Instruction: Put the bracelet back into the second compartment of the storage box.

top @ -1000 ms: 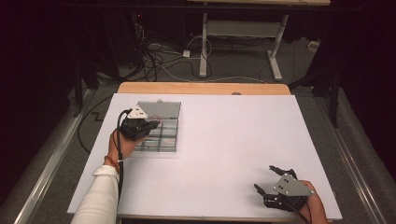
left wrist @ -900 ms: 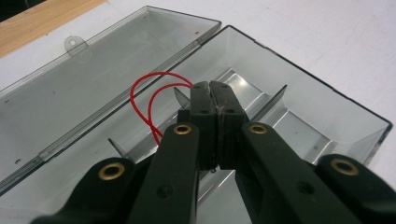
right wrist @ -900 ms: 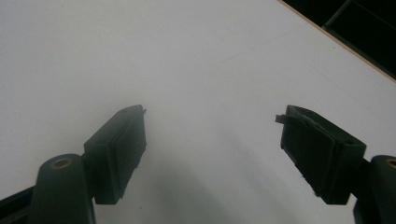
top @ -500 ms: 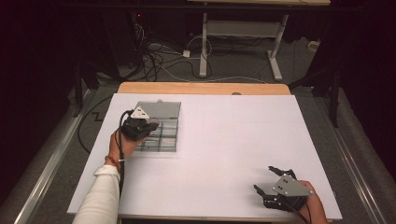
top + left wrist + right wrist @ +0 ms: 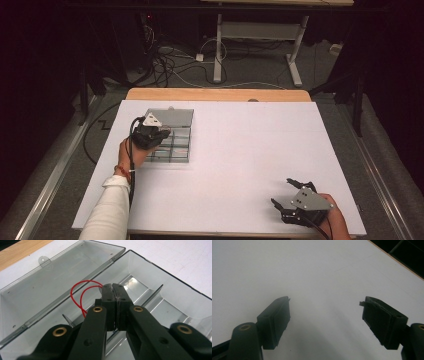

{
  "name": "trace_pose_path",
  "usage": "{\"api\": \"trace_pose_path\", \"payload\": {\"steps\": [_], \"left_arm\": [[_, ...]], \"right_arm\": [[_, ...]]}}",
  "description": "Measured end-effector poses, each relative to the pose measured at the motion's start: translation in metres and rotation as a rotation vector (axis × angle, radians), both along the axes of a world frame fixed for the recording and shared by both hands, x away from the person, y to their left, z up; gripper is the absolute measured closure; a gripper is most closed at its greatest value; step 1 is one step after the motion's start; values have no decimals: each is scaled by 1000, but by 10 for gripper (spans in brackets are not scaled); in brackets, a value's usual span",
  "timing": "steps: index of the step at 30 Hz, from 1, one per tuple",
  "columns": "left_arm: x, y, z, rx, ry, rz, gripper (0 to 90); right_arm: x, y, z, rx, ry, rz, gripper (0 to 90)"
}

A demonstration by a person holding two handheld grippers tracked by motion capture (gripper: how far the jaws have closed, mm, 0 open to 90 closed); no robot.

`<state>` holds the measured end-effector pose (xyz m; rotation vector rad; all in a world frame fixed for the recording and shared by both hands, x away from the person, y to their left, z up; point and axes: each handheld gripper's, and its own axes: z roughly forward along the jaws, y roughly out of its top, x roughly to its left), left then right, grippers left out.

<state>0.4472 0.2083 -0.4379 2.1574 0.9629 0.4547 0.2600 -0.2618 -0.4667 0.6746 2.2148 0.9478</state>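
Nearest to me, my right gripper (image 5: 292, 200) rests low on the white table (image 5: 240, 150), close to its near right corner, with my hand behind it and the grey plate on top. Its jaws are spread wide with bare tabletop between them, and in the right gripper view the two black pads (image 5: 275, 320) stand well apart, holding nothing.

Farther off on my left, my sleeved forearm reaches forward and my left gripper (image 5: 162, 134) hangs over the clear plastic box (image 5: 177, 150), tipped down into it. Its jaws are pressed together, and in the left gripper view they pinch a thin red wire (image 5: 80, 296) at their tips. The wire curls out of the jaws in two loops toward the left, above the box's open compartments.

The box sits on the left part of the table, toward the far side. It is see-through grey, split by low dividers, and its lid (image 5: 50, 285) lies folded flat open beyond it, latch tab pointing away
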Motion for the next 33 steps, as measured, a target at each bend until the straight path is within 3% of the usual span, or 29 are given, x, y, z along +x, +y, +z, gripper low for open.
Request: {"api": "trace_pose_path", "payload": {"steps": [8, 21, 25, 33], "left_arm": [[8, -5, 3, 7, 30, -6, 859], [12, -7, 0, 37, 47, -3, 856], [11, -7, -1, 51, 64, -7, 823], [8, -9, 2, 59, 42, -3, 823]], "right_arm": [[0, -1, 0, 3, -3, -2, 232], [0, -1, 1, 0, -3, -1, 232], [0, -2, 1, 1, -5, -2, 232], [-1, -2, 1, 2, -8, -2, 232]]}}
